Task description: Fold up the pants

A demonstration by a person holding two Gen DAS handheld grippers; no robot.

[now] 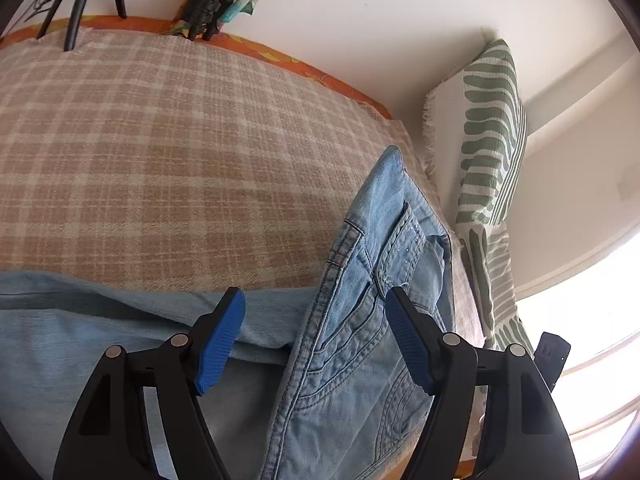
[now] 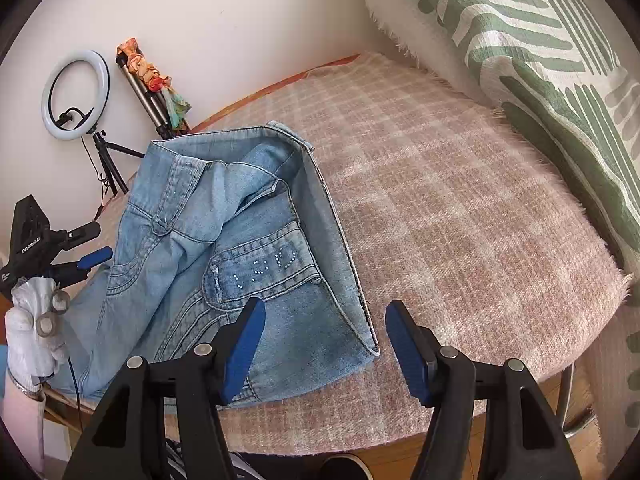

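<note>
Light blue denim pants [image 2: 224, 248] lie crumpled on a plaid-covered table [image 2: 440, 216], waist end near me with a studded back pocket showing. My right gripper [image 2: 324, 312] is open and empty, hovering just above the near corner of the pants. In the left wrist view the pants [image 1: 360, 320] run from a leg at the left to the waistband at the right. My left gripper [image 1: 316, 300] is open and empty, just above the fabric. The left gripper also shows in the right wrist view [image 2: 86, 264] at the left edge of the pants.
A green-and-white patterned pillow [image 2: 540, 60] leans along the right side of the table. A ring light on a tripod [image 2: 76, 96] and a folded tripod [image 2: 152, 92] stand by the white wall. The table's front edge [image 2: 360, 444] is close below my right gripper.
</note>
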